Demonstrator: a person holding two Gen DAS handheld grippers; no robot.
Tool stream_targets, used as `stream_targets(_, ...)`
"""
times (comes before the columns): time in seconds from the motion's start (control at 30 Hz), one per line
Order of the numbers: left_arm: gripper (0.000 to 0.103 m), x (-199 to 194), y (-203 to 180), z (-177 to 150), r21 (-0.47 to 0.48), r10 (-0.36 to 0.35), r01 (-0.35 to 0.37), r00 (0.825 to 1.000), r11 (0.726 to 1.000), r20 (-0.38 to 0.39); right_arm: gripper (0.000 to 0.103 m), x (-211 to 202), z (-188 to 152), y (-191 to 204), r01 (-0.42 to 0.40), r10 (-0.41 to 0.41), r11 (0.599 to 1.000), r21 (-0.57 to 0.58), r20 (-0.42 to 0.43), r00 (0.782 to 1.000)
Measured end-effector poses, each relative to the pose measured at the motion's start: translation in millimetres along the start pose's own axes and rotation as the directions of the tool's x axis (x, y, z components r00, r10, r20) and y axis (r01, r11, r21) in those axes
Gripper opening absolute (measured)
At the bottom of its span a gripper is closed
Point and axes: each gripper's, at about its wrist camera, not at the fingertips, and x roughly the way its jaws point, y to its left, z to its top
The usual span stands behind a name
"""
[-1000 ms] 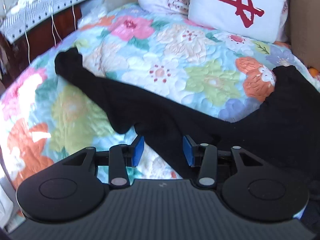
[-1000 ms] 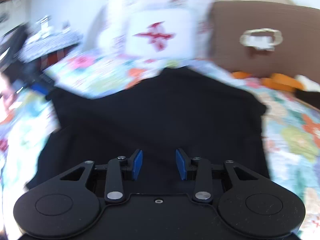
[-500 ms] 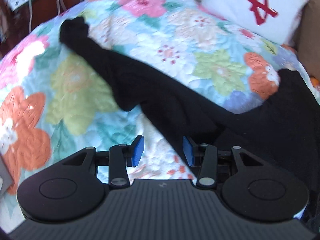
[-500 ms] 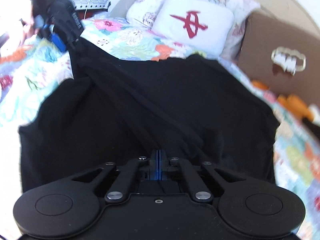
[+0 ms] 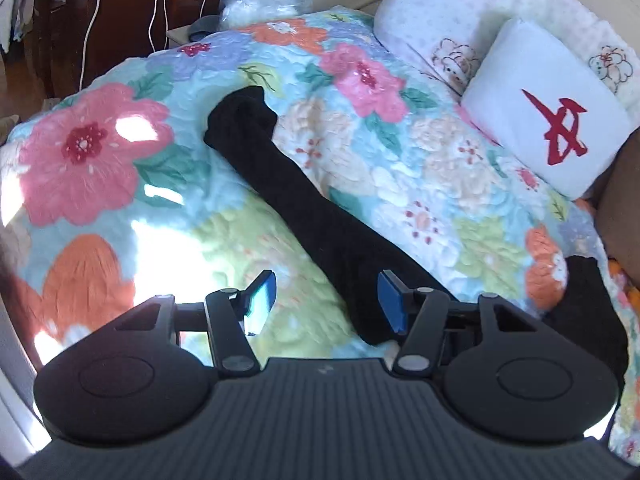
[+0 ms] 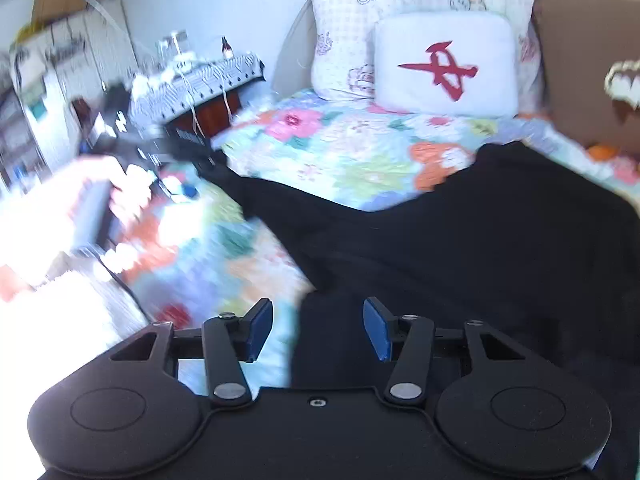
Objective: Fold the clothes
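A black long-sleeved garment (image 6: 500,248) lies spread on a floral quilt (image 5: 400,168). Its long sleeve (image 5: 288,192) stretches diagonally away across the quilt in the left wrist view, cuff at the far end. My left gripper (image 5: 326,300) is open just above the quilt, the sleeve's near part passing by its right finger. My right gripper (image 6: 318,330) is open over the garment's left edge, nothing between its fingers. In the right wrist view the left gripper (image 6: 176,160) shows blurred at the sleeve's far end, held by a hand (image 6: 124,196).
A white pillow with a red mark (image 5: 548,120) and a patterned pillow (image 5: 448,24) lie at the head of the bed. A brown headboard (image 6: 588,68) stands at right. A dark wooden side table with white cables (image 5: 132,12) is beyond the bed's left side.
My right gripper was shut half a second ago and has opened over the garment's left edge. My left gripper stayed open and swung left, so the sleeve now runs straight away from it.
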Motion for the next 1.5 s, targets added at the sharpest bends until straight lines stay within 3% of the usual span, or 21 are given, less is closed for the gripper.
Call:
stream_targets(0.1, 0.056, 24, 20, 15, 0.014, -0.004, 0.004, 1.000, 1.000, 0.011, 0.057, 27, 12, 5, -0.038, 0.042, 0.991, 0.126, -0.027, 0.999)
stream_targets(0.17, 0.060, 39, 32, 23, -0.017, -0.025, 0.025, 1.000, 1.000, 0.019, 0.057, 47, 15, 8, -0.021, 0.028, 0.987, 0.160, -0.042, 0.999)
stream_targets(0.27, 0.070, 58, 45, 34, -0.082, -0.066, 0.068, 0.998, 0.994, 0.022, 0.057, 73, 21, 16, 0.028, -0.020, 0.987, 0.155, -0.055, 0.998)
stream_targets(0.43, 0.078, 75, 40, 44, -0.085, -0.059, 0.066, 0.995, 0.994, 0.078, 0.057, 89, 22, 12, 0.057, -0.049, 0.984, 0.168, -0.047, 0.998)
stream_targets(0.47, 0.075, 77, 37, 44, -0.078, -0.050, 0.058, 0.994, 0.995, 0.098, 0.057, 88, 22, 10, 0.060, -0.054, 0.983, 0.172, -0.043, 0.998)
stream_targets(0.53, 0.046, 77, 27, 42, -0.001, 0.001, -0.001, 0.989, 1.000, 0.148, 0.057, 85, 19, 6, 0.082, -0.076, 0.982, 0.170, -0.042, 0.996)
stream_targets(0.57, 0.015, 77, 22, 41, 0.046, 0.035, -0.043, 0.986, 0.998, 0.163, 0.057, 82, 18, 3, 0.097, -0.091, 0.981, 0.168, -0.043, 0.995)
stream_targets(0.6, 0.007, 76, 19, 39, 0.073, 0.024, -0.037, 0.985, 0.997, 0.174, 0.057, 79, 17, 0, 0.107, -0.100, 0.981, 0.163, -0.048, 0.994)
stream_targets(0.77, 0.007, 46, -8, 30, 0.130, -0.027, -0.006, 0.968, 0.991, 0.249, 0.057, 55, 5, -9, 0.145, -0.142, 0.981, 0.131, -0.035, 0.989)
stream_targets(0.87, 0.007, 14, -43, 25, 0.178, -0.110, 0.062, 0.956, 0.982, 0.271, 0.057, 41, -4, -20, 0.167, -0.164, 0.974, 0.153, -0.030, 0.986)
stream_targets(0.93, 0.007, -12, -73, 19, 0.220, -0.173, 0.109, 0.939, 0.969, 0.298, 0.057, 30, -12, -29, 0.173, -0.170, 0.969, 0.175, -0.031, 0.985)
stream_targets(1.0, 0.007, -41, -111, 6, 0.289, -0.189, 0.088, 0.919, 0.953, 0.345, 0.057, 19, -21, -35, 0.188, -0.184, 0.965, 0.183, -0.035, 0.982)
stream_targets(1.1, 0.007, -87, -173, -26, 0.420, -0.228, 0.025, 0.870, 0.907, 0.438, 0.057, -4, -30, -46, 0.226, -0.225, 0.958, 0.179, -0.024, 0.974)
stream_targets(1.13, 0.007, -101, -189, -37, 0.443, -0.276, 0.065, 0.858, 0.894, 0.432, 0.057, -12, -32, -50, 0.238, -0.239, 0.954, 0.181, -0.014, 0.971)
stream_targets(1.27, 0.007, -133, -249, -83, 0.496, -0.440, 0.255, 0.846, 0.830, 0.300, 0.057, -48, -42, -73, 0.278, -0.292, 0.935, 0.219, 0.032, 0.956)
stream_targets(1.4, 0.007, -122, -297, -137, 0.511, -0.547, 0.440, 0.834, 0.738, 0.071, 0.057, -75, -50, -86, 0.338, -0.346, 0.927, 0.165, 0.024, 0.938)
stream_targets(1.5, 0.009, -107, -320, -184, 0.553, -0.551, 0.468, 0.834, 0.689, -0.020, 0.057, -93, -55, -91, 0.381, -0.383, 0.920, 0.087, 0.005, 0.924)
